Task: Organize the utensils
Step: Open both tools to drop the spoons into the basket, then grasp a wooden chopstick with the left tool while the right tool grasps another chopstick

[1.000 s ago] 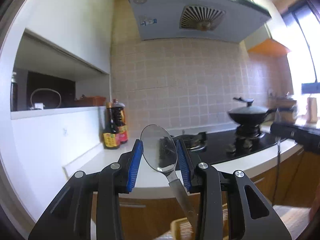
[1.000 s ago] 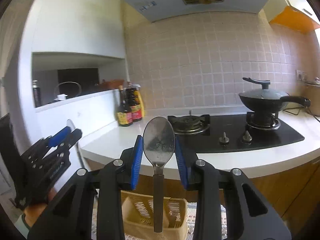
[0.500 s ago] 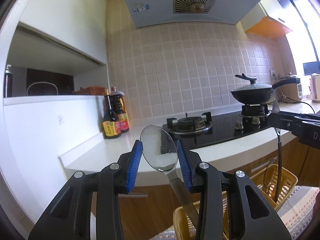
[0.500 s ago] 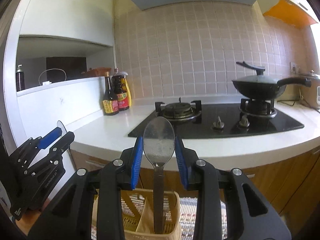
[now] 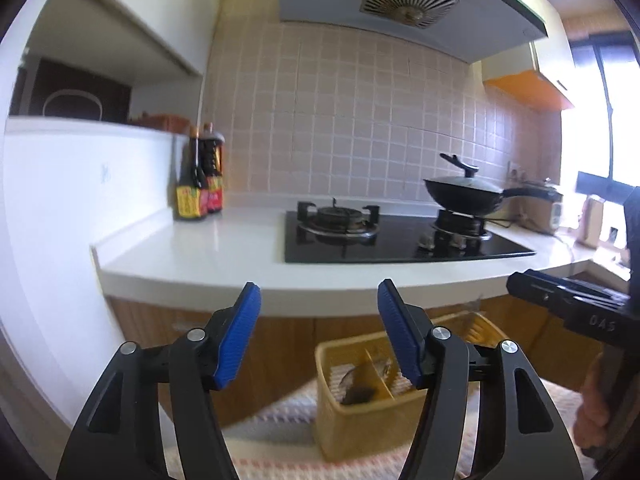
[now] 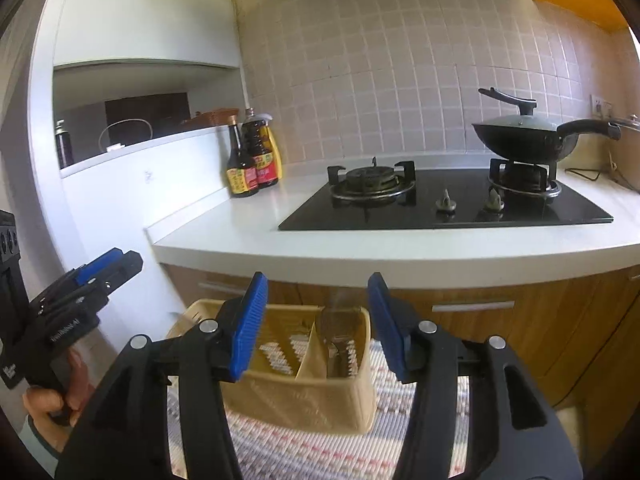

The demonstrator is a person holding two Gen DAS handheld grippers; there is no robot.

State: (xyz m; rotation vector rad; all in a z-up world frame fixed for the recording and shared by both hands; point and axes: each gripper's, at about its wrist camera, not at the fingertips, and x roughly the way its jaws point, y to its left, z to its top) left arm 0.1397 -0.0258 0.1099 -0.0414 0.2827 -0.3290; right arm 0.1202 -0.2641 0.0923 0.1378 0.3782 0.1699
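A yellow divided utensil basket (image 6: 320, 384) stands on a striped mat below the counter; it also shows in the left wrist view (image 5: 372, 408). A metal spoon (image 6: 340, 336) stands in its right compartment, bowl up and blurred. A second spoon (image 5: 358, 384) shows dimly inside the basket in the left wrist view. My right gripper (image 6: 318, 320) is open and empty above the basket. My left gripper (image 5: 320, 332) is open and empty, up and left of the basket. Each gripper shows at the edge of the other's view, the left one (image 6: 80, 292) and the right one (image 5: 568, 304).
A white counter (image 6: 400, 244) carries a black gas hob (image 6: 440, 204), a lidded black wok (image 6: 524, 136) on the right burner and sauce bottles (image 6: 252, 164) at the back left. Wooden cabinet fronts (image 6: 520, 312) stand behind the basket. A range hood (image 5: 400, 4) hangs above.
Both grippers have opened and let go of their spoons, which now sit in the basket. Both views have tilted down toward the basket.
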